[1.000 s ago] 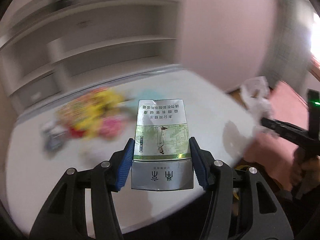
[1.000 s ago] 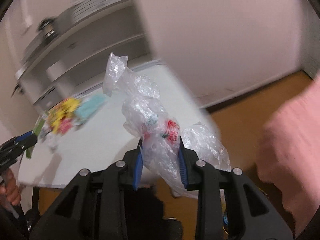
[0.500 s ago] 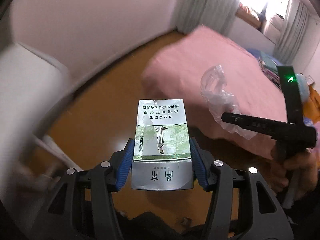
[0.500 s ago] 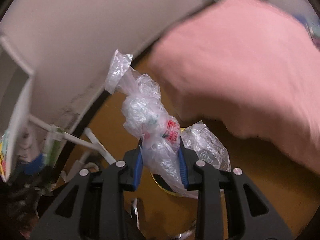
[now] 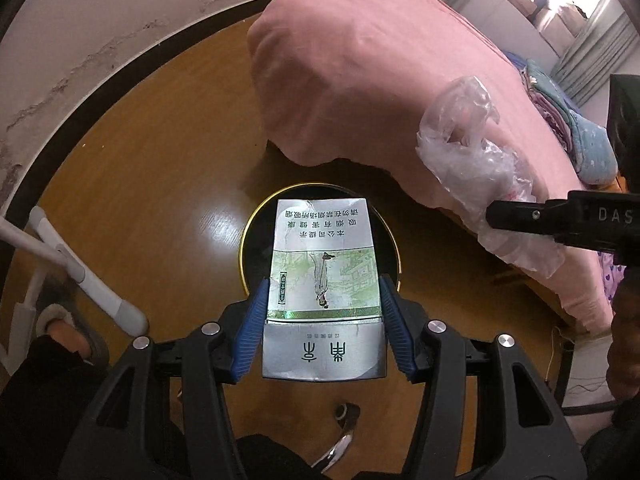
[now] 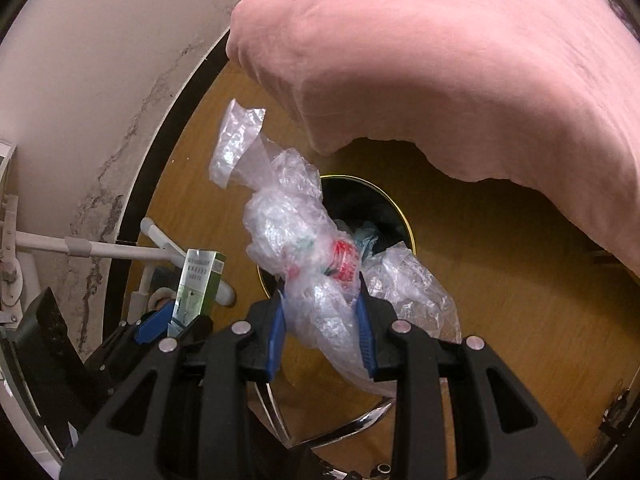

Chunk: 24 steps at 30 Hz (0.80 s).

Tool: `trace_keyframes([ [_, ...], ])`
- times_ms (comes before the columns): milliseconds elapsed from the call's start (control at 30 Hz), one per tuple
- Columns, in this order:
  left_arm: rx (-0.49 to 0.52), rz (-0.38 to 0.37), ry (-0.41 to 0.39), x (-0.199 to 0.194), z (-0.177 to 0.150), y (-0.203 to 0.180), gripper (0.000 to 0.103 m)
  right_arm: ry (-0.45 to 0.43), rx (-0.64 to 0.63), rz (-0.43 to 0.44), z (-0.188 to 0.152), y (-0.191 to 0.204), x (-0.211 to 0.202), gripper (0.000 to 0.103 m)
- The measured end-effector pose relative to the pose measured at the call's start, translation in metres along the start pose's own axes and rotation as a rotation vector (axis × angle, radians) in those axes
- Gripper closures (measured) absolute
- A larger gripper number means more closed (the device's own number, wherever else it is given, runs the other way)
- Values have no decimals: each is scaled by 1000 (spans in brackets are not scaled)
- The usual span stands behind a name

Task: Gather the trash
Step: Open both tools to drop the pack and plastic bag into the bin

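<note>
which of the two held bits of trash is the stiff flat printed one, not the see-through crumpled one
The cigarette pack, clamped in the left gripper. The right gripper grips a crumpled clear plastic bag.

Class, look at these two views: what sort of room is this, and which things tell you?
Probably a bedroom: a bed under a pink cover, curtains at a bright window, and a wooden floor with a round bin.

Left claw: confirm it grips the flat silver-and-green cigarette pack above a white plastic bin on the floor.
Wrong in one respect: the left claw does grip the flat silver-and-green cigarette pack, but the bin below is black with a gold rim, not white. The left wrist view shows it.
</note>
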State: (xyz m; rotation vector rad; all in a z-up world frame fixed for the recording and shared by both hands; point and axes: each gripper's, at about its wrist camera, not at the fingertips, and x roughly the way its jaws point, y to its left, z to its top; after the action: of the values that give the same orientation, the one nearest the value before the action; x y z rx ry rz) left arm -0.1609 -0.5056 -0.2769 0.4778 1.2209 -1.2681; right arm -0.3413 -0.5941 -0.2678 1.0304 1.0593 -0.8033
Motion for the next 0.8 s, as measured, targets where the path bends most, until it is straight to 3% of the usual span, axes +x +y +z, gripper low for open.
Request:
trace_keyframes([
  [267, -15, -25, 20, 1, -5, -8, 49, -5, -14, -6, 4, -3, -1, 72],
  [400, -18, -27, 24, 3, -3, -7, 49, -11, -20, -5, 1, -1, -5, 62],
  [467, -17, -27, 27, 5, -3, -6, 49, -14, -24, -4, 2, -1, -5, 52],
  [733, -10, -24, 38, 10, -2, -8, 49, -23, -33, -4, 2, 1, -6, 48],
  [800, -9, -24, 42, 11, -1, -8, 44, -25, -34, -2, 2, 1, -6, 47],
])
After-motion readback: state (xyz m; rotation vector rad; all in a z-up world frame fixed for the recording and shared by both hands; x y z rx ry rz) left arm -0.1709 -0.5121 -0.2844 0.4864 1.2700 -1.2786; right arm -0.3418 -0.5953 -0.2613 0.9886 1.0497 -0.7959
